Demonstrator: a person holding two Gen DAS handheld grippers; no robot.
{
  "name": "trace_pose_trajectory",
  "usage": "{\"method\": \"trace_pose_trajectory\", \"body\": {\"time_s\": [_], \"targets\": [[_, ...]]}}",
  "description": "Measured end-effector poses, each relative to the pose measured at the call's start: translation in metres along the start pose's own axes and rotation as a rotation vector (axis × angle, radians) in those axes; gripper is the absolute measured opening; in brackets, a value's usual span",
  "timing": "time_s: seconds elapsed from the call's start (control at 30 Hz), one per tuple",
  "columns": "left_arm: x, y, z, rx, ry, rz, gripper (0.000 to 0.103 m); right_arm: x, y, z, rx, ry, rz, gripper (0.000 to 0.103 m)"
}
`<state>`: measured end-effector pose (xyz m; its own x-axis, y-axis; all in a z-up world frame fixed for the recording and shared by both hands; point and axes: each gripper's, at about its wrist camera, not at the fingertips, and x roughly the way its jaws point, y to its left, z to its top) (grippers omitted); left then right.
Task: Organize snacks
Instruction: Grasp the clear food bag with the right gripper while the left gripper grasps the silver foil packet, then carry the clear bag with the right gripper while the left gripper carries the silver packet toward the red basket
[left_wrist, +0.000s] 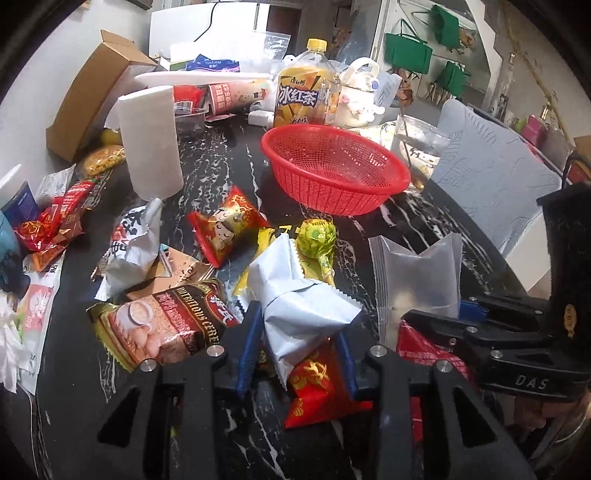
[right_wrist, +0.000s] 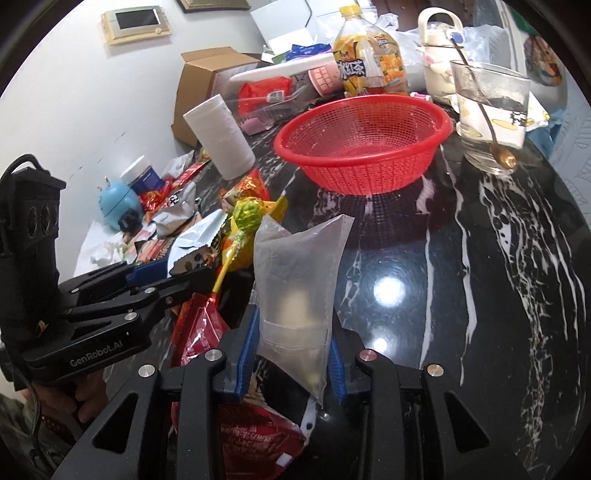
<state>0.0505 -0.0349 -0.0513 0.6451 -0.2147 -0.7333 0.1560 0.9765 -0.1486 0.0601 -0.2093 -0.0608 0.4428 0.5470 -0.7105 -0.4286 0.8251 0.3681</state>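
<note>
Silvery-white foil, crumpled and with a serrated end seam, makes up the snack packet (left_wrist: 295, 306) clamped between the blue-padded fingers (left_wrist: 248, 343) of the left gripper (left_wrist: 295, 350). The fingers are closed to the packet's width and press its near half from both sides. Its long axis runs away from the camera toward the red basket (left_wrist: 334, 168), the far end tilted up and slightly left. Under its near end lies a red wrapper with gold print (left_wrist: 319, 387).

The right gripper (right_wrist: 291, 354) is likewise closed on a frosted translucent pouch (right_wrist: 299, 291), its blue fingers (right_wrist: 246, 350) gripping the lower edges. The pouch stands nearly upright, long axis pointing at the basket, with a pale lump showing through near its bottom. Both held packets sit on the near side of the basket, above the black marble table (right_wrist: 461, 258).

Between the foil packet and the basket lies a lollipop in green-yellow wrap (left_wrist: 317, 236) with its stick toward the camera, and left of it a red packet with a cartoon face (left_wrist: 225, 225). Left of the foil packet lies a cereal sachet (left_wrist: 159, 325). Left of the basket stands a white paper roll (left_wrist: 149, 142); behind the basket an iced-tea bottle (left_wrist: 306, 92); to its right a glass with a spoon (right_wrist: 487, 114).
</note>
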Motion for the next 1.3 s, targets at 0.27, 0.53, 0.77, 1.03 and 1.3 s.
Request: {"method": "trace_pose_trajectory", "body": {"time_s": [0.27,0.53,0.77,1.03,1.3], "targets": [[-0.018,-0.003,-0.003,-0.009,-0.019,-0.028,0.029,-0.012,0.004,-0.003,0.012,-0.045,-0.047,0.033],[-0.029,-0.008,-0.009,0.01,-0.033,-0.012,0.026,-0.033,0.008,-0.011,0.023,-0.094,-0.061,0.033],[-0.046,-0.014,-0.009,0.016,-0.06,-0.043,0.026,-0.049,0.012,-0.017,0.03,-0.124,-0.081,0.033],[-0.07,-0.021,-0.003,0.047,-0.108,-0.057,0.026,-0.071,0.019,-0.02,0.038,-0.187,-0.098,0.033],[-0.089,-0.028,0.011,0.076,-0.152,-0.066,0.026,-0.089,0.03,-0.012,0.022,-0.235,-0.122,0.033]]}}
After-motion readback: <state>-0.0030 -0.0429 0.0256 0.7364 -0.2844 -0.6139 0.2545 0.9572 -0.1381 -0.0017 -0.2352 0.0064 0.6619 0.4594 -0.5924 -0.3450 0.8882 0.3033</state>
